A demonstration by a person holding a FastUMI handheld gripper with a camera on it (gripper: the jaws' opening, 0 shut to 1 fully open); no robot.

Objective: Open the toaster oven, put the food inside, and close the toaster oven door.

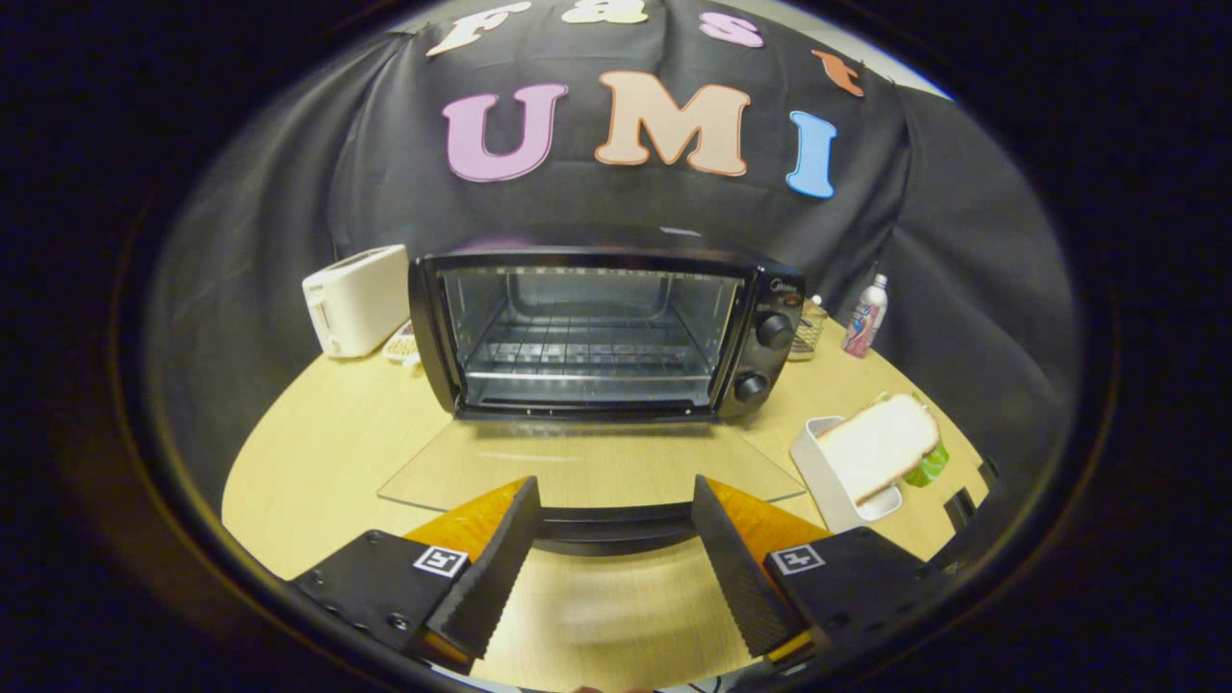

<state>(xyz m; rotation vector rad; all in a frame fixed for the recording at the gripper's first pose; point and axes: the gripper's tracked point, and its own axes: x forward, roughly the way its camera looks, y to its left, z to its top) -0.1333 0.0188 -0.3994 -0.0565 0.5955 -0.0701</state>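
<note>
Table (pixel 318 462): you work over a pale wooden top; everything in the task stands on it.
Toaster oven (pixel 606 332): it sits at the far middle, cavity facing you, wire rack bare, two knobs on its right panel.
Door (pixel 587 462): already swung down flat; the glass lies toward you, and its dark handle (pixel 616 527) sits between your fingers at their far ends. I cannot tell whether either finger touches it.
Gripper (pixel 616 568): your fingers stand wide apart and clamp nothing.
White toaster (pixel 356 298): far left, just beside the oven, no part of this job.
Container (pixel 837 472): a white tub near right, well apart from your fingers.
Bread slice (pixel 881 443): this is your food; it leans in the tub, tilted, something green tucked behind it.
Bottle (pixel 866 327): far right, beyond the oven's knob side.
Step in hand: opening looks done; the food is not yet fetched.
Next move: by my reading, you swing right to the tub, close on the slice's edge gently since it will crush, then carry it over the lowered door onto the rack.
</note>
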